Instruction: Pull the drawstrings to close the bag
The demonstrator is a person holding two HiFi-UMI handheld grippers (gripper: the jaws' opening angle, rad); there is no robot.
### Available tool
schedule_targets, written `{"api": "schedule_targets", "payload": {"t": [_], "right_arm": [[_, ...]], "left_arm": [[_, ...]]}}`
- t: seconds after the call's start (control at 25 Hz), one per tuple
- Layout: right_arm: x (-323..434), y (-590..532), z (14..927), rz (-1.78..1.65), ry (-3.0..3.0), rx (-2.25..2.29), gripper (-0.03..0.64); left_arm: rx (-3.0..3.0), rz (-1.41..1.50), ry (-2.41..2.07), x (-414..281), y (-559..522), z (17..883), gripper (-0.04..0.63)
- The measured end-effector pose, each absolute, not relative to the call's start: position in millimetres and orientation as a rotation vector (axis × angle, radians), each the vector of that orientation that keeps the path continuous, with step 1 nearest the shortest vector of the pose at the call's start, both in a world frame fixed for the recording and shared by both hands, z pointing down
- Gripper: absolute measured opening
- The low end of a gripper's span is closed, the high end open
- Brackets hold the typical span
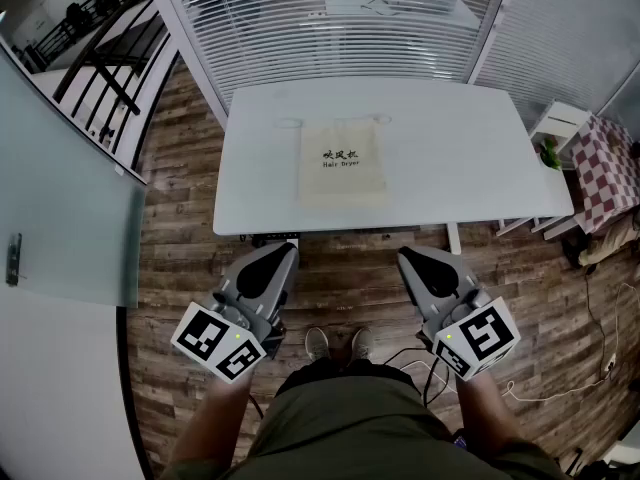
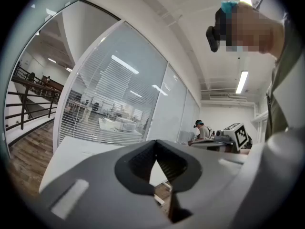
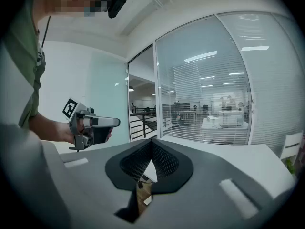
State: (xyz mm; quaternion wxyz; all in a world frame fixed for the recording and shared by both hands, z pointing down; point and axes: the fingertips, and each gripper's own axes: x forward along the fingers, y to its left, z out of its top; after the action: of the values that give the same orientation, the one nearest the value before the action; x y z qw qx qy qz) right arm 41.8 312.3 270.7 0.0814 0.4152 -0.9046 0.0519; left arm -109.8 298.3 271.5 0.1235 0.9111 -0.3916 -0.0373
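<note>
Cream cloth bag (image 1: 343, 161) looked light and limp; best hold judged its top drawstrings (image 1: 383, 120); left claw (image 1: 285, 256) and right claw (image 1: 405, 258) were closed, empty.

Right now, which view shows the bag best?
Head view: the bag lies flat on the white table, whole outline and print visible. Both gripper views catch only the table and the glass wall; the bag can't be made out there.

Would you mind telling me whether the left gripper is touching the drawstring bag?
Apart. The head view shows the left gripper over the floor, short of the table, while the bag lies on the tabletop.
</note>
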Motion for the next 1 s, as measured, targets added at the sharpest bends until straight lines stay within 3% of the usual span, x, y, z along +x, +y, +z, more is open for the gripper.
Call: {"api": "schedule_targets", "payload": {"t": [0.4, 1.0], "right_arm": [[42.1, 301.8, 274.5, 0.181, -2.715, 1.258, 0.010], [103.0, 298.6, 298.5, 0.255, -2.724, 1.241, 0.011]], "left_arm": [[2.656, -0.096, -1.131, -109.8, 289.1, 278.3, 0.006], [2.611, -0.024, -1.225, -73.3, 291.5, 306.2, 0.006]]}}
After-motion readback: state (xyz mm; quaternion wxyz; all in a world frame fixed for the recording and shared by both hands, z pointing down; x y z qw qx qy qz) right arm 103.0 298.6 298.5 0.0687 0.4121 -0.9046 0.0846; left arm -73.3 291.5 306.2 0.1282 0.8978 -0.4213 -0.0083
